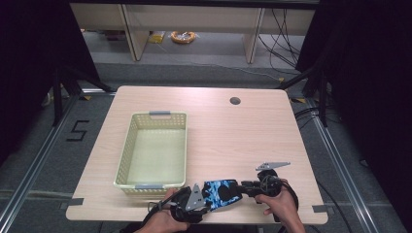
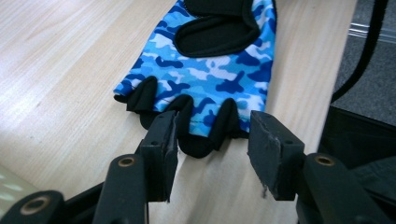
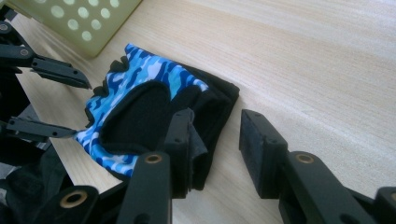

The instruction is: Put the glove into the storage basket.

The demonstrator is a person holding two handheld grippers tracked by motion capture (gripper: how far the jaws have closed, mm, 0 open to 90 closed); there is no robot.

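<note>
Blue camouflage fingerless glove (image 1: 221, 192), black palm pad and black cuff, 1 item: lies flat on the light wood bench (image 1: 233, 136) at its near edge, between my 2 tools and just right of the basket's near right corner.

Left tool (image 1: 206, 201): held in my left hand (image 1: 163, 218) at the bench's near edge, pointing toward the glove's finger end. In the left gripper view (image 2: 212, 137) the jaws stand apart; the short black finger stubs (image 2: 224, 122) lie between them. The left jaw's inner face sits against 1 stub, the right jaw is clear of the fabric. Nothing clamped.

Right tool (image 1: 243, 187): held in my right hand (image 1: 279, 204), pointing left at the glove's cuff end. In the right gripper view (image 3: 215, 140) the jaws stand apart. The left jaw rests on the black cuff (image 3: 212, 102), with a fold of black fabric bunched at its inner face; the right jaw is over bare bench, just beside the cuff edge. Nothing clamped.

Pale yellow-green perforated plastic basket (image 1: 127, 145), grey handles at both short ends, 1 item: stands on the left half of the bench, long side running away from me.

Round cable hole (image 1: 235, 101), 1: far right part of the bench, well apart from the glove.
</note>
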